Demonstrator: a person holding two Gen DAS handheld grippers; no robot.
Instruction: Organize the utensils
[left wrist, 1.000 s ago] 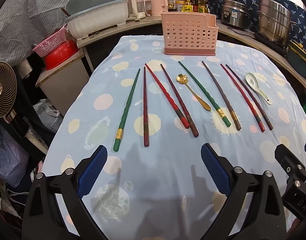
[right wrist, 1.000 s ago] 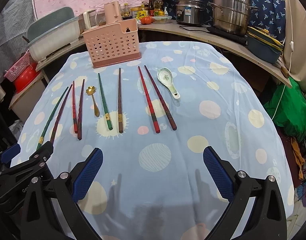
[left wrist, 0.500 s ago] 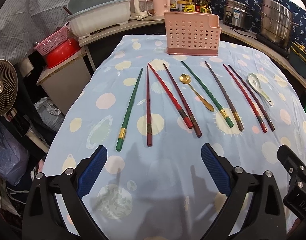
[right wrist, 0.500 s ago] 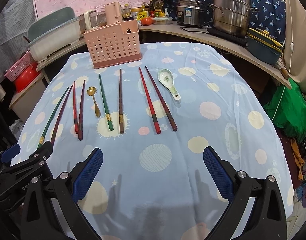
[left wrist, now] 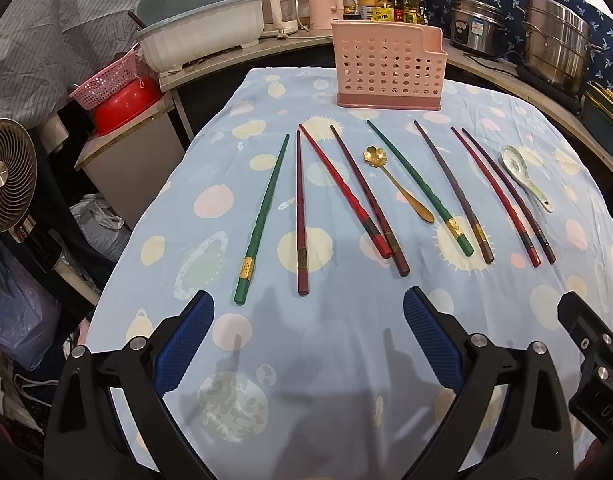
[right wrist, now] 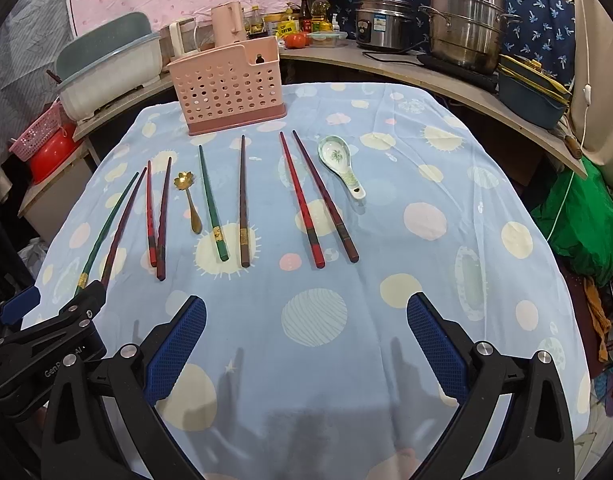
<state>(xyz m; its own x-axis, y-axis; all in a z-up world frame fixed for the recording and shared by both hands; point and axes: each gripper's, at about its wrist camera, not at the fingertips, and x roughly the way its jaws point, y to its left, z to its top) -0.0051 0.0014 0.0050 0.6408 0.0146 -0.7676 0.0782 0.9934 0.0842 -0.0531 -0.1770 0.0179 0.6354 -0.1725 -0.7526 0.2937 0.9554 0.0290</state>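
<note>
Several chopsticks, green [left wrist: 261,220], red [left wrist: 344,190] and dark brown [left wrist: 454,190], lie in a row on the blue spotted tablecloth [left wrist: 306,360]. A gold spoon [left wrist: 398,184] and a white ceramic spoon [left wrist: 524,176] lie among them. A pink perforated utensil holder [left wrist: 388,66] stands upright behind them; it also shows in the right wrist view [right wrist: 230,88]. My left gripper [left wrist: 308,340] is open and empty, just short of the near ends of the leftmost chopsticks. My right gripper [right wrist: 306,344] is open and empty, short of the red pair [right wrist: 316,200].
A counter behind the table holds a dish tub [left wrist: 202,44], a kettle [left wrist: 324,2], bottles, a rice cooker [right wrist: 382,24] and steel pots [right wrist: 466,24]. A fan [left wrist: 8,176] and a red bowl [left wrist: 124,106] stand off the table's left edge. A green bag [right wrist: 582,220] lies to the right.
Both grippers have moved slightly forward toward the utensils. Nothing on the table has moved and both stay open.
</note>
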